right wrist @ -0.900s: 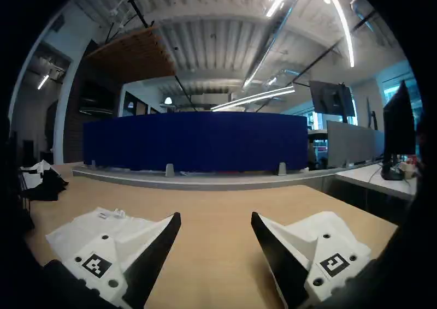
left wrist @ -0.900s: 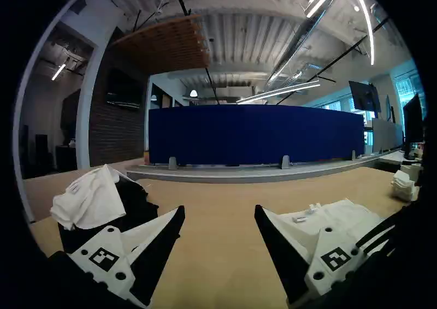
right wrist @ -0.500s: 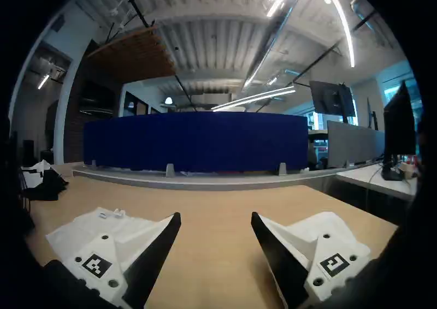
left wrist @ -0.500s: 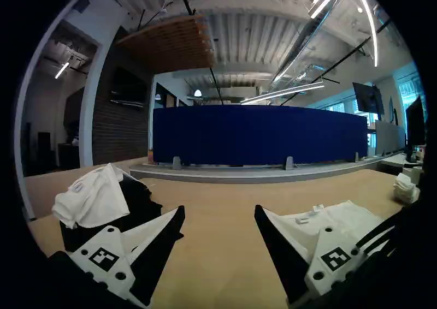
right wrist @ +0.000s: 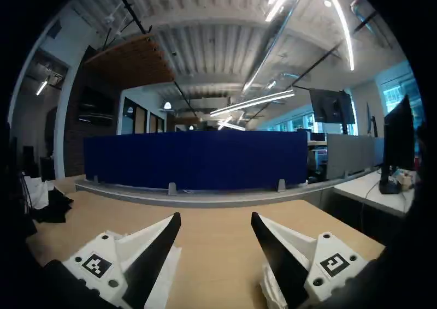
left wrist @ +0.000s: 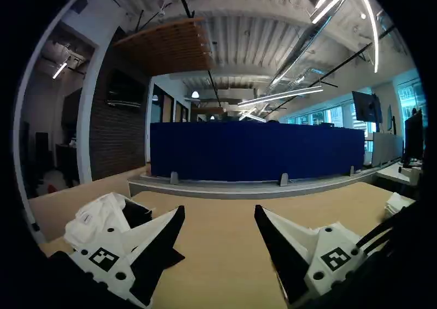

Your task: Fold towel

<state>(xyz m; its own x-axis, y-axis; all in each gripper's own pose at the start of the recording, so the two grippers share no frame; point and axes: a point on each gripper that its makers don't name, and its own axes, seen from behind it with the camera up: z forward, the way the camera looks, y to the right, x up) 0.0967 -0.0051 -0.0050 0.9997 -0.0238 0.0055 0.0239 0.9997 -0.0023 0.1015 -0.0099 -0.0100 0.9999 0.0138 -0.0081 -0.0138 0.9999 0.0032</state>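
Left gripper [left wrist: 218,207] and right gripper [right wrist: 215,214]: jaws open, empty, held low over the counter [right wrist: 218,254]. White towel [right wrist: 168,271] lies beneath the right gripper, apparently placed for an edge pickup.

Two grippers: left gripper [left wrist: 219,222], right gripper [right wrist: 215,225]. One blue partition [left wrist: 257,150]; before it, one wooden table [left wrist: 328,200]; to its left, one white cloth [left wrist: 93,224], one black cloth [left wrist: 136,213].

No words, numbers or brands are readable. Square black-and-white code markers [left wrist: 104,258] sit on the left hand-held gripper [left wrist: 219,207] and right hand-held gripper [right wrist: 215,214], low in both views; a cloth tag [left wrist: 86,218], lower left, is too small.
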